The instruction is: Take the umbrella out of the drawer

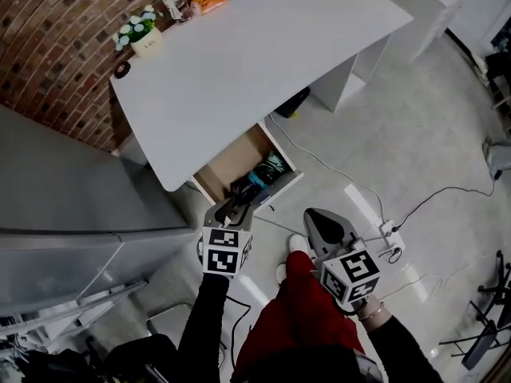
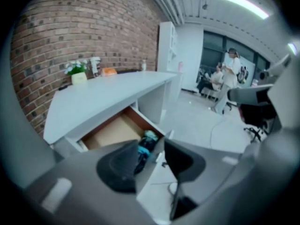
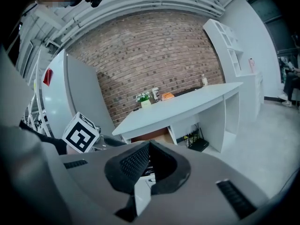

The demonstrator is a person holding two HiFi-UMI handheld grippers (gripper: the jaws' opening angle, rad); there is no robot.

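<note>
Gripper L point(image 2: 151, 149) half-spread, empty, near drawer point(image 1: 231, 160); gripper R point(image 3: 149, 146) prob. closed, empty.

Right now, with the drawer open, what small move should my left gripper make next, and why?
Probably ease the left gripper down and forward into the open drawer until its jaws straddle the umbrella. Its jaws stand apart and empty, and the umbrella lies untouched at the drawer's front, just ahead of them. The right gripper is shut and farther off.
</note>
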